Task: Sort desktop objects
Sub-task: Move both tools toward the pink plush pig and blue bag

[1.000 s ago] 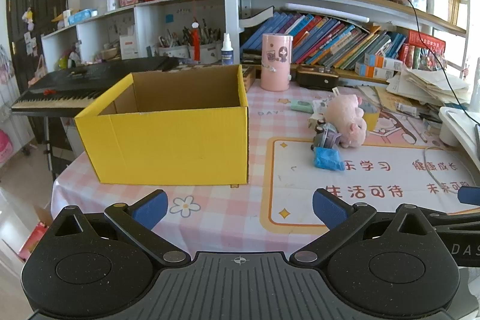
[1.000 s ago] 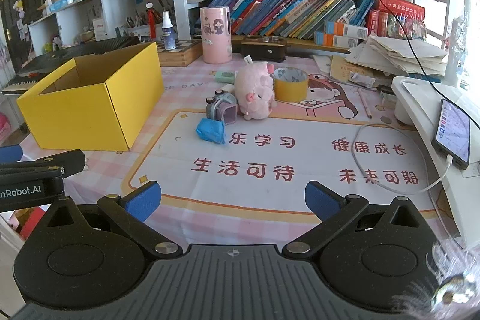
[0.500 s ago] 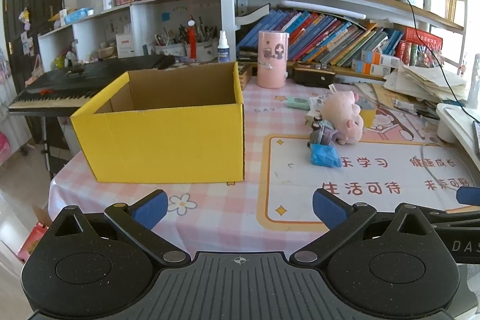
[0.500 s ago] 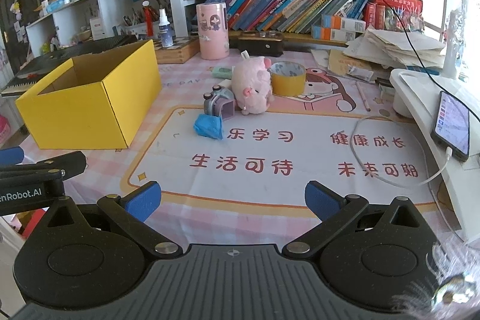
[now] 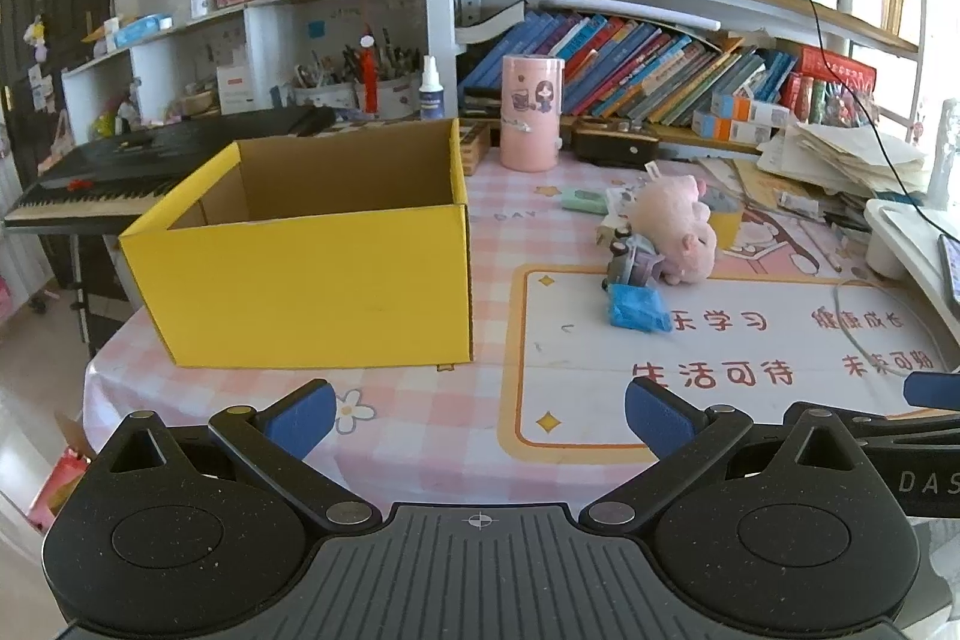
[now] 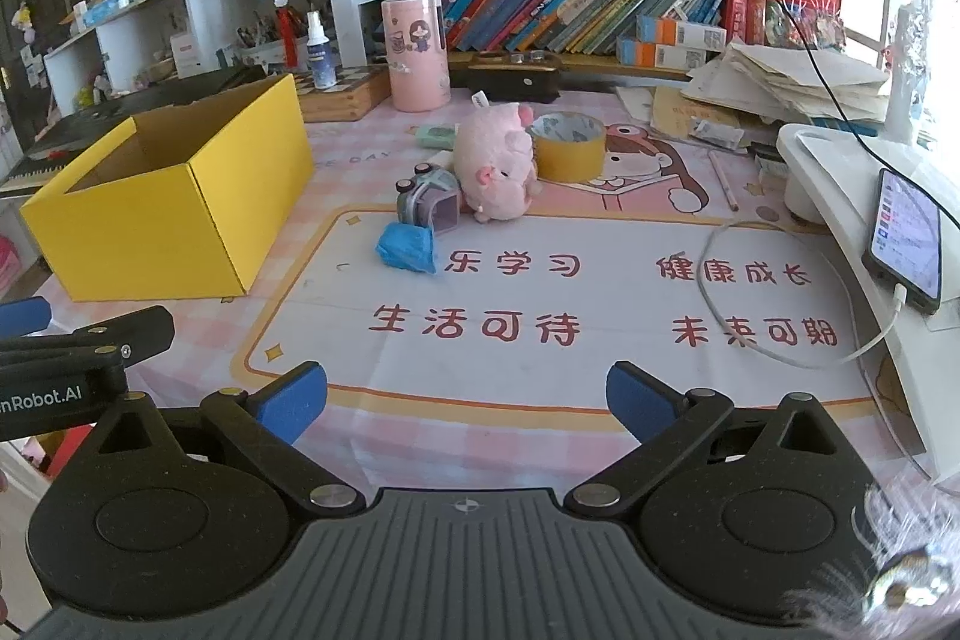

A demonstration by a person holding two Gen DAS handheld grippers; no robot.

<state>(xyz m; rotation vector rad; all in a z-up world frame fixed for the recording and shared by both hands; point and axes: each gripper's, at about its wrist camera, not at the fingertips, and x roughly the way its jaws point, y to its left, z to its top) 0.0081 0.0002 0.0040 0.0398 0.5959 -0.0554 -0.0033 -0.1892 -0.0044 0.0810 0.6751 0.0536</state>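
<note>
An open yellow cardboard box [image 5: 312,274] [image 6: 174,202] stands on the left of the table, and what shows of its inside is bare. Right of it lie a blue crumpled packet [image 5: 637,308] [image 6: 408,247], a small grey toy camera [image 5: 630,259] [image 6: 429,205], a pink plush pig [image 5: 675,226] [image 6: 495,169], a yellow tape roll [image 6: 567,145] and a green eraser [image 6: 436,135]. My left gripper [image 5: 477,412] is open and empty near the table's front edge. My right gripper [image 6: 467,397] is open and empty over the mat's front edge.
A pink cylinder [image 6: 416,52] and a dark case [image 6: 513,70] stand at the back before bookshelves. A white stand with a phone [image 6: 909,235] and a white cable [image 6: 774,340] are at the right. A keyboard [image 5: 120,178] sits beyond the left table edge.
Both grippers have drawn back slightly and risen; the table objects look a little farther and lower. Both stay open and empty. Nothing on the table has moved.
</note>
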